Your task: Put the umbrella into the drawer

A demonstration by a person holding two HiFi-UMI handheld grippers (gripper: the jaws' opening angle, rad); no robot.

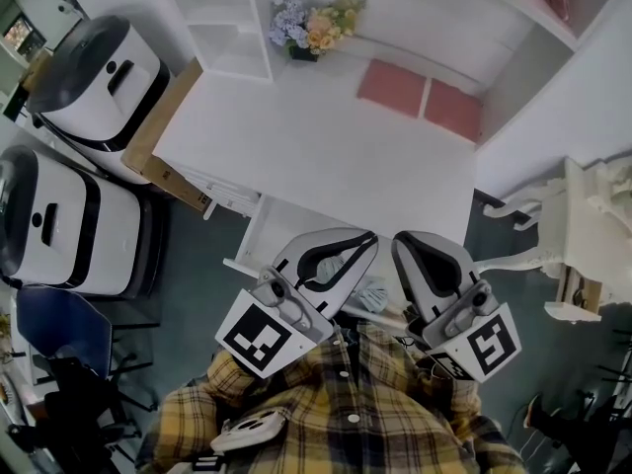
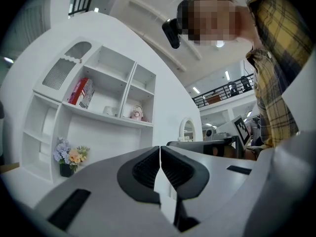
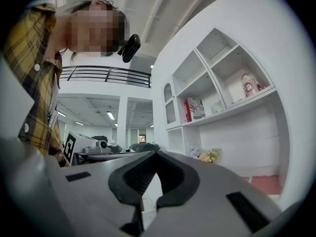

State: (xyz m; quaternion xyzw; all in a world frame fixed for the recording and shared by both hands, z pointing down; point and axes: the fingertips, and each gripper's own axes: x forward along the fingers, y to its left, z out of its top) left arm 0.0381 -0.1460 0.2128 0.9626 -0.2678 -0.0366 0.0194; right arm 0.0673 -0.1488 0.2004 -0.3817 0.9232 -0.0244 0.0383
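Observation:
Both grippers are held close to my chest, pointing level toward the white desk (image 1: 326,156). In the left gripper view my left gripper (image 2: 159,148) has its pads meeting at the tips, with nothing between them. My right gripper (image 3: 155,153) is likewise shut and empty. In the head view the left gripper (image 1: 372,237) and right gripper (image 1: 403,240) sit side by side over the desk's front edge. A white open drawer (image 1: 259,233) juts out below the desk at the left. A pale bluish bundle (image 1: 373,292) shows between the grippers; I cannot tell whether it is the umbrella.
A white shelf unit (image 2: 106,95) stands behind the desk with a flower pot (image 1: 314,28) and two pink pads (image 1: 423,97). Two white machines (image 1: 94,77) and a cardboard box (image 1: 163,126) stand at the left. A white chair (image 1: 578,235) is at the right.

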